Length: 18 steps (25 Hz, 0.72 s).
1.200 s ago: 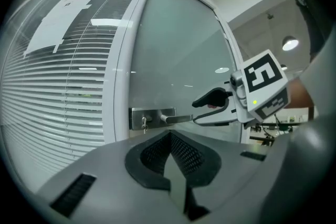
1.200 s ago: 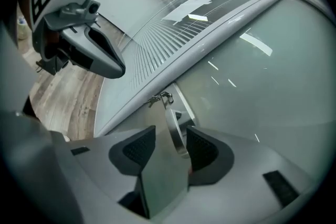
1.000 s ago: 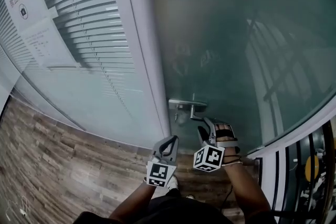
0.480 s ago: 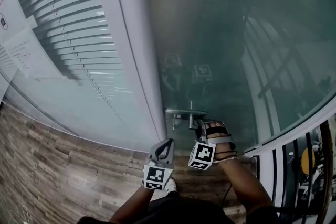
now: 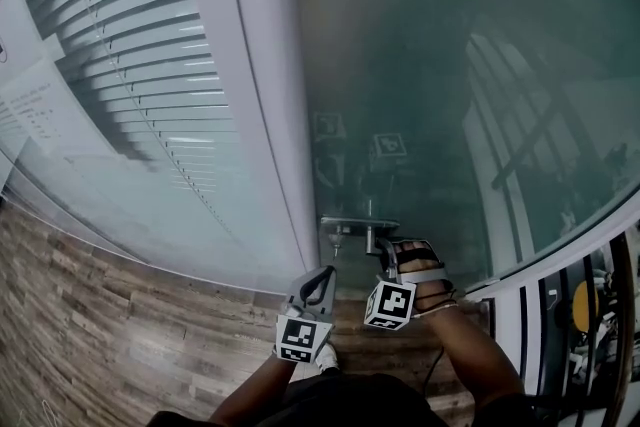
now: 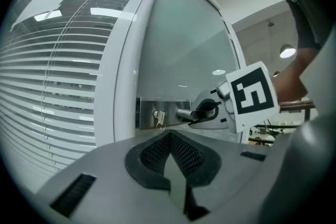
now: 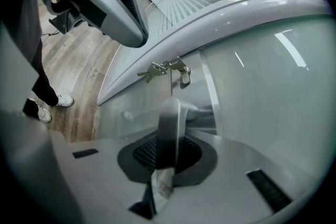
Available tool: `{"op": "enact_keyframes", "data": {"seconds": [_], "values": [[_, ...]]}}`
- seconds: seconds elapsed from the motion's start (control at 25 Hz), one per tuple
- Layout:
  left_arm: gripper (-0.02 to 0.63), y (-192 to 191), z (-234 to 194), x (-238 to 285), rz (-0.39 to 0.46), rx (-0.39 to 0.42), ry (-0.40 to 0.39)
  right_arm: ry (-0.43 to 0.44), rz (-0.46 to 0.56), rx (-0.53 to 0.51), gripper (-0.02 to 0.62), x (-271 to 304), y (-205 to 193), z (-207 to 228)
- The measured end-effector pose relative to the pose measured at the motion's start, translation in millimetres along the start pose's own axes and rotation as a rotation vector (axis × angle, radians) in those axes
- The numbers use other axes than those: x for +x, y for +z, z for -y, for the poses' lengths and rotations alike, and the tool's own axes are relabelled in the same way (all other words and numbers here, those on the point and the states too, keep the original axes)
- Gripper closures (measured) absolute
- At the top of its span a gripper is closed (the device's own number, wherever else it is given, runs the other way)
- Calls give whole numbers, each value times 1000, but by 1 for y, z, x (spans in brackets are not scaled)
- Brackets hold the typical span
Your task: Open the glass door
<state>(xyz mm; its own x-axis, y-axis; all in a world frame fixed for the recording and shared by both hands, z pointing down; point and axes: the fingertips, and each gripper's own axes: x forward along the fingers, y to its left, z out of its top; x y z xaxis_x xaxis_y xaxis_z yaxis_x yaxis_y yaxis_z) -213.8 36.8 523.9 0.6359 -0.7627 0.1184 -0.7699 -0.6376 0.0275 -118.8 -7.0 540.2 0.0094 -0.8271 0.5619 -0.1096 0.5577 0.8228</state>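
The glass door has a metal lever handle on a lock plate, with keys hanging from the lock. My right gripper is at the lever's free end. In the right gripper view the lever runs between the pads; the jaws have just been closing and now clamp it at my right gripper. My left gripper hangs lower left of the handle, shut and empty. Its own view shows the plate, the right gripper on the lever and my left gripper.
A white door frame stands left of the glass door. Beyond it is a glass wall with blinds and a paper notice. Wood flooring lies below. A dark railing is at the right edge.
The right gripper has moved up onto the lever and its jaws have come together on it. The left gripper has shifted slightly toward the door, still shut.
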Motion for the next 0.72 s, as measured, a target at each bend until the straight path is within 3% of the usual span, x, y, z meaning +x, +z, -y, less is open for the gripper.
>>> {"op": "enact_keyframes", "data": {"seconds": [0.28, 0.6, 0.72], "values": [[607, -5, 5, 6, -11, -15, -29, -93, 24, 60, 565, 3, 1, 4], [607, -11, 2, 6, -31, -19, -39, -170, 270, 504, 571, 9, 15, 5], [607, -13, 0, 8, -37, -21, -41, -221, 299, 553, 574, 9, 16, 8]]}}
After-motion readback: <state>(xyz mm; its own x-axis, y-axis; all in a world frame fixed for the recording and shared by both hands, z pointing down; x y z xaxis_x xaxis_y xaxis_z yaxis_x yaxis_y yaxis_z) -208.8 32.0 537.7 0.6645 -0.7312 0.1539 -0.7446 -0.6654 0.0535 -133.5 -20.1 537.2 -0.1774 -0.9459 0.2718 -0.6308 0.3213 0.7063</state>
